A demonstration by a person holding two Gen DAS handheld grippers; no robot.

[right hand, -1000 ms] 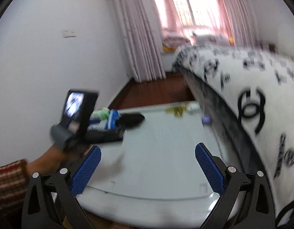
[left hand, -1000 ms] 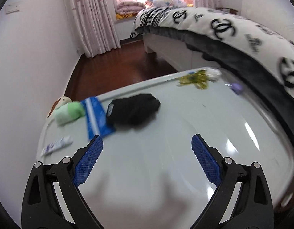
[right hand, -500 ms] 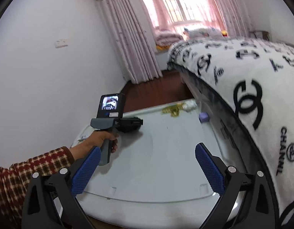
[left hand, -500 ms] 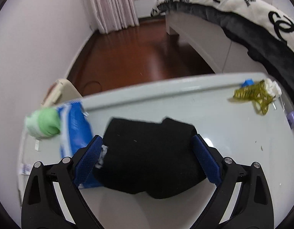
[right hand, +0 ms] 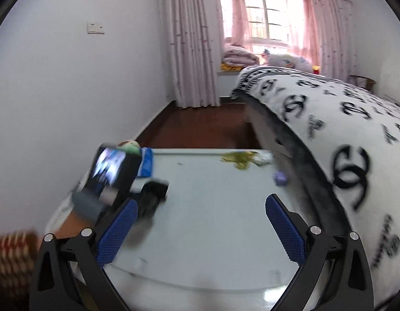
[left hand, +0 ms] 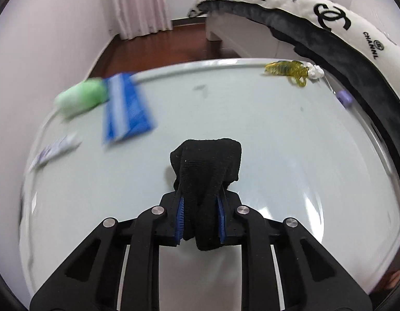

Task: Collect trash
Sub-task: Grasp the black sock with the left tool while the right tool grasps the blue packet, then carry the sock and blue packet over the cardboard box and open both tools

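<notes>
My left gripper (left hand: pixel 200 217) is shut on a black cloth (left hand: pixel 207 171) and holds it just above the pale table (left hand: pixel 252 129). In the right wrist view the same cloth (right hand: pixel 153 197) hangs from the left gripper (right hand: pixel 148 194) at the table's left side. My right gripper (right hand: pixel 200 230) is open and empty above the table's near edge (right hand: pixel 200 280). A yellow-green wrapper (left hand: pixel 288 70) with a white wad (left hand: pixel 315 71) lies at the far right corner. A small purple piece (left hand: pixel 344 98) lies by the right edge.
A blue packet (left hand: pixel 124 108), a green roll (left hand: pixel 80 98) and a small white tube (left hand: pixel 57 150) lie on the table's left side. A bed with a black-and-white blanket (right hand: pixel 342 119) borders the right. A white wall (right hand: pixel 70 90) is on the left.
My left gripper has shut on the black cloth and lifted it back toward the near side of the table. The right gripper stays open in about the same place.
</notes>
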